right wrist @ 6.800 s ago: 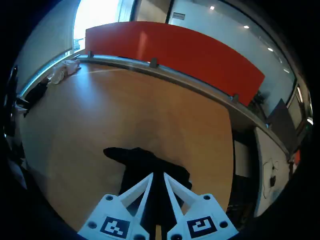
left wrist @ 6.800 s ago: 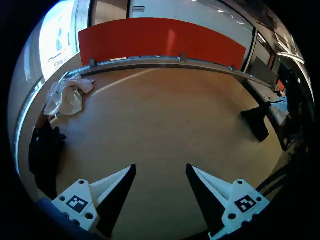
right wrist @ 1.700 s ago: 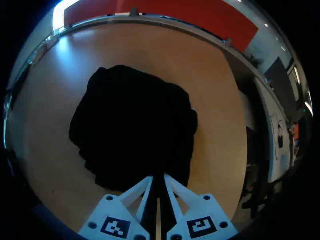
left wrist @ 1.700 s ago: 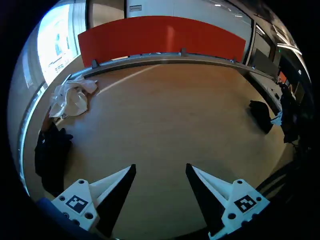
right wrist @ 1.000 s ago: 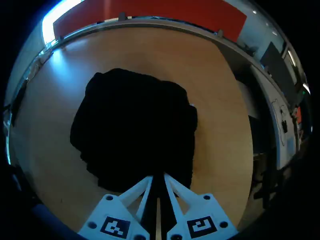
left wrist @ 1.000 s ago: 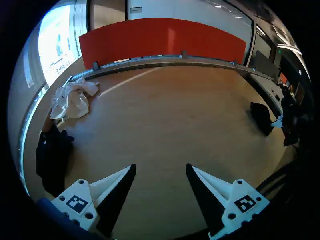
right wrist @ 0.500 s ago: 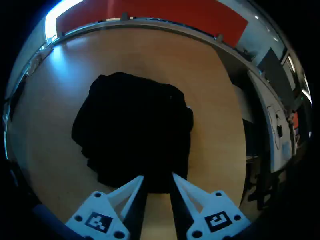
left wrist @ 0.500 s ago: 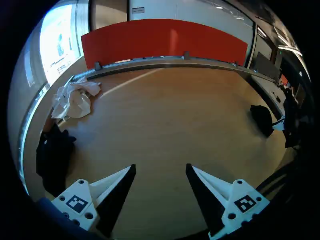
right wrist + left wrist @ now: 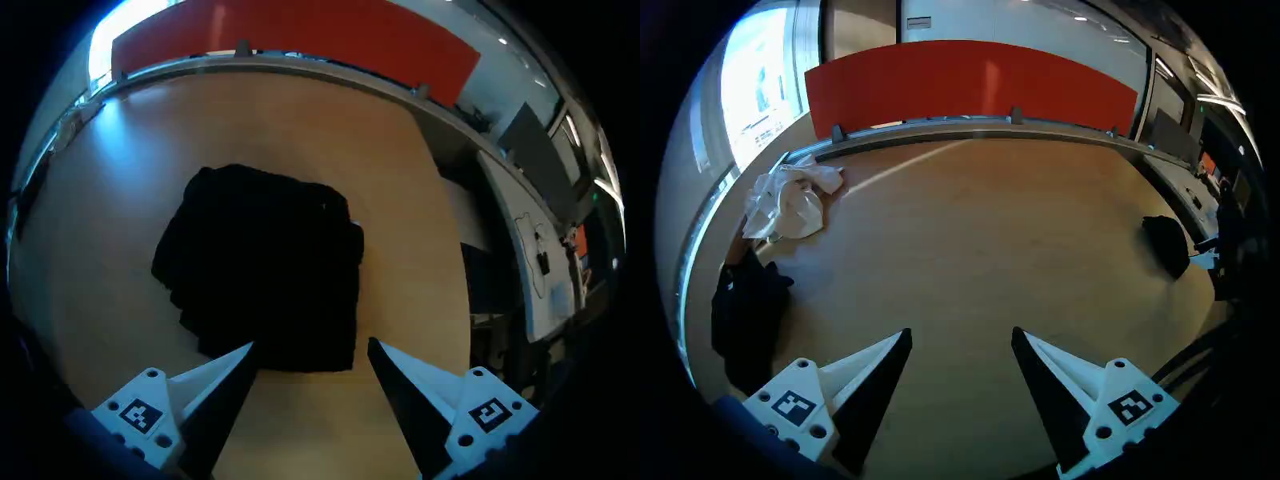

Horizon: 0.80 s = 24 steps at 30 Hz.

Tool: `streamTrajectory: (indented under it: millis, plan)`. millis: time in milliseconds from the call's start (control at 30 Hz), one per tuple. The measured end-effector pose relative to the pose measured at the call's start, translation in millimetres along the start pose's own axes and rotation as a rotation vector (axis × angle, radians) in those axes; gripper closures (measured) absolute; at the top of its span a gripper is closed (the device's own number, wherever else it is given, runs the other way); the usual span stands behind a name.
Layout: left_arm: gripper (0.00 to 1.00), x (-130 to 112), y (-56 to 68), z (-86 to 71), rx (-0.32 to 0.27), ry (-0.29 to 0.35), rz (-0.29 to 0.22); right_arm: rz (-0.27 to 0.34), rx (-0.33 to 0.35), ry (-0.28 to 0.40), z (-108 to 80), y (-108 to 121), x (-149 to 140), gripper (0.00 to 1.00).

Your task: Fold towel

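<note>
- Your right hand-held gripper [image 9: 310, 347] has its fingers spread wide apart and holds nothing; it hangs over the counter [image 9: 240, 128], looking down.
- Directly ahead of those fingers lies the black towel [image 9: 264, 272]. Its near edge sits between the two tips, touching neither as far as you can see.
- Your left hand-held gripper [image 9: 960, 332] is likewise spread apart and empty, with bare counter [image 9: 976, 224] between and beyond its fingers.
- Progress, as a judgement: the towel already lies as a compact, roughly four-sided block instead of a spread sheet, so the folding looks done or nearly so. What may be left is squaring the stack, or one more fold if you want it smaller.
- The towel is matte and very dark, so creases are hard to read. Its right side looks fairly straight, and its left edge is stepped and lumpy, as layers that do not line up would be.
- The counter is smooth, pale wood-look, with a soft glare far ahead on the left.
- From the left hand-held gripper, well off to the right, a small dark bundle [image 9: 1166, 244] is probably that same towel.
- Far ahead to its left lie a crumpled white cloth [image 9: 784, 204] and, nearer, a dark heap [image 9: 744, 308].
- A red panel [image 9: 976, 80] stands along the counter's far edge.
</note>
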State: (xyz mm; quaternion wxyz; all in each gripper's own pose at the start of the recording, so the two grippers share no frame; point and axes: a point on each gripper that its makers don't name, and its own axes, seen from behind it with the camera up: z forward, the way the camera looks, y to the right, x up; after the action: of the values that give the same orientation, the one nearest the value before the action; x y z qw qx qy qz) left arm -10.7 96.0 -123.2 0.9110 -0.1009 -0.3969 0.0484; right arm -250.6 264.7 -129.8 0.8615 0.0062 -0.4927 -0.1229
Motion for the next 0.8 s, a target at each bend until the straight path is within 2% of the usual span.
streamTrajectory:
  millis: [200, 333, 533, 800]
  plan:
    - [0.08, 3.7, -3.1, 3.6, -0.004, 0.013, -0.007, 0.016, -0.018, 0.051, -14.1, -0.6, 15.3, 0.0]
    - [0.08, 6.9, -5.8, 6.5, -0.004, 0.025, -0.012, 0.038, -0.026, 0.118, -26.4, -4.9, 35.0, 0.0]
    - [0.08, 15.4, -10.5, 10.2, -0.003, 0.053, -0.026, 0.079, -0.045, 0.251, -48.0, -11.9, 73.3, 0.0]
    - [0.08, 34.4, -18.9, 12.8, 0.007, 0.111, -0.043, 0.177, -0.026, 0.458, -77.8, -29.3, 128.9, 0.0]
